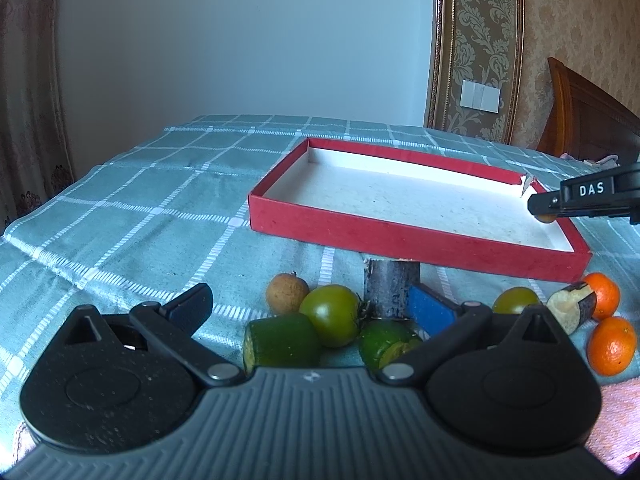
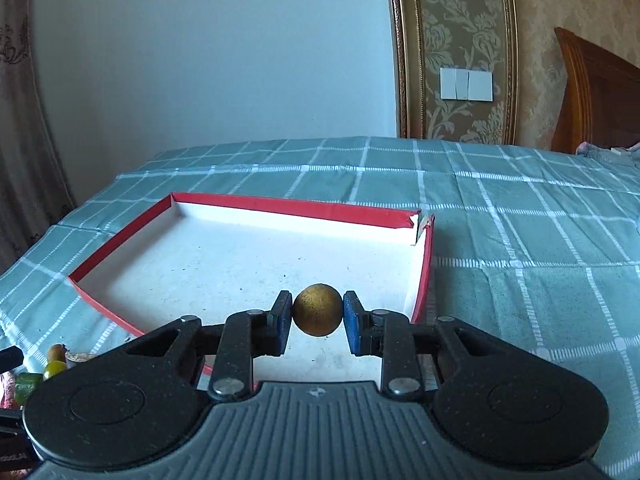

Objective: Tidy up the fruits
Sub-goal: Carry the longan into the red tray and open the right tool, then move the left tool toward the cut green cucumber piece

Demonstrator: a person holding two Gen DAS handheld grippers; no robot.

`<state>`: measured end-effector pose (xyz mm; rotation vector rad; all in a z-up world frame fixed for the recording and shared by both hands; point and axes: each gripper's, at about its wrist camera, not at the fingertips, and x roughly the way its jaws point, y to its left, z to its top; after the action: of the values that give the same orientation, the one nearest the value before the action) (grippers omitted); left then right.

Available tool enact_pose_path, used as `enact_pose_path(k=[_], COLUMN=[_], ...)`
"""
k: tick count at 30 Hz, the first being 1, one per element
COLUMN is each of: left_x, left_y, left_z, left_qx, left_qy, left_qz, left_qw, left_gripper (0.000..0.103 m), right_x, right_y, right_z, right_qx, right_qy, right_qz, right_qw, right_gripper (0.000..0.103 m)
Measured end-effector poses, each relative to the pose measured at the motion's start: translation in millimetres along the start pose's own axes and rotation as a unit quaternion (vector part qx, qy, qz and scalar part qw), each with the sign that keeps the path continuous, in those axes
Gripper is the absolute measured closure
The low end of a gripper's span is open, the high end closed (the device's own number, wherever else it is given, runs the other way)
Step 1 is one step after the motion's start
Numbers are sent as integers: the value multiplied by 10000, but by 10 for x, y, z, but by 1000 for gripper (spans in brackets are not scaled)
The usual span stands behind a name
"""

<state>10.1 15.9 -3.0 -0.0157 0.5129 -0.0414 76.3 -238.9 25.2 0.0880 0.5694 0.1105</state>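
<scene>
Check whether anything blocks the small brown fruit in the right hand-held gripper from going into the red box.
Nothing visible does. The right hand-held gripper holds the small brown fruit over the red box, whose white floor is bare.

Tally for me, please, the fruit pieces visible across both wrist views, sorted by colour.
Orange: 2
Green: 4
Brown, round: 2, one on the cloth and one clamped in the right tongs
Dark-skinned cut pieces: 2
Total: 10
</scene>
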Motion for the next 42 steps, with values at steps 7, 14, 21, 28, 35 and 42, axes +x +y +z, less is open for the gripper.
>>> enact_pose_path(k=[7,14,21,28,35,42], left_x=[25,30,0,-288,-476,-528], left_y=[11,14,23,-39,-15,51], left_z=[15,16,9,-112,-159,-247], left_qx=[22,33,89,846,1109,935], left_qy=[41,59,64,-386,-706,-525], left_qz=[-7,-7,-14,58,-134,-343], left_qw=[10000,10000,9999,9957,9912,9936], left_gripper=[0,0,0,0,0,0], right_x=[-42,-731,-654,-586,-493,-477], right_y=[4,-240,-491,-488,-546,-572], right_z=[-73,-518,-616,-602,-558,-552], right_qx=[56,747,1251,1059,1101,1178], right_qy=[-164,-1401,-1180,-1198,-1062,-1008], right_qz=[-137,-512,-802,-843,-699,-630], right_qw=[9998,9860,9818,9835,9858,9859], right_gripper=[60,23,23,23,23,23])
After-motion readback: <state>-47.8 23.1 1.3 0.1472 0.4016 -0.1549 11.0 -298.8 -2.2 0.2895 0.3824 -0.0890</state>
